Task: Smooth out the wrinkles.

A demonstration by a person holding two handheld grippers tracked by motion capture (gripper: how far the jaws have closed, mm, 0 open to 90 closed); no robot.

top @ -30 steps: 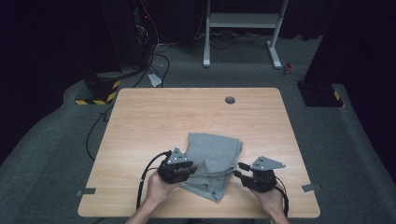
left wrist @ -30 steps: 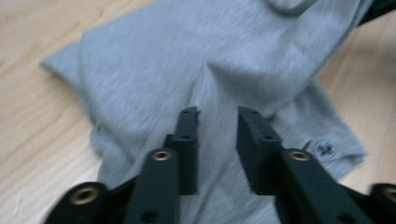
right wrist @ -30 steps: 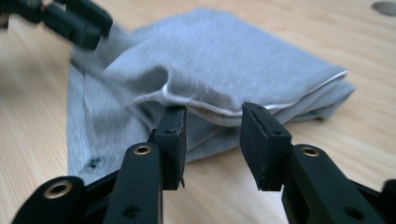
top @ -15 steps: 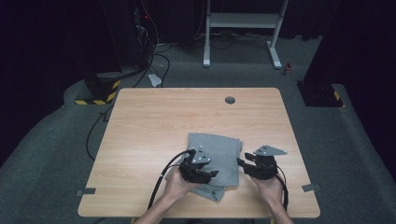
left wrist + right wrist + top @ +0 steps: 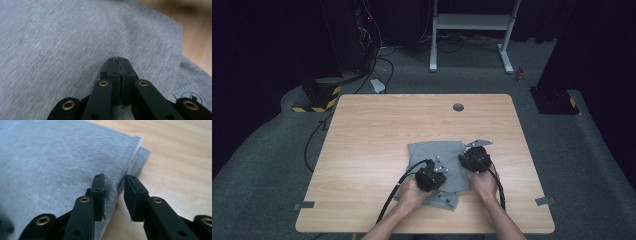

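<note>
A folded grey cloth [image 5: 435, 155] lies on the near half of the wooden table [image 5: 377, 130]. My left gripper [image 5: 432, 175] rests on the cloth's near part. In the left gripper view its jaws [image 5: 118, 60] stand shut, pad against pad, over the grey cloth [image 5: 62, 42], with a small grey label [image 5: 188, 94] at the lower right. My right gripper [image 5: 473, 160] is at the cloth's right edge. In the right gripper view it [image 5: 113, 183] is open and has just been closing. The cloth's folded edge [image 5: 132, 152] runs under the gap, and the pads do not press on it.
A round cable hole [image 5: 458, 107] sits in the table's far middle. Black cables [image 5: 398, 192] trail from the grippers toward the near edge. Beyond the table, a white desk frame [image 5: 472, 22] and a yellow-striped block [image 5: 314, 102] stand on the grey floor.
My left gripper moved right from the cloth's left edge onto the cloth. The right gripper moved farther away and leftward along the cloth's right edge.
</note>
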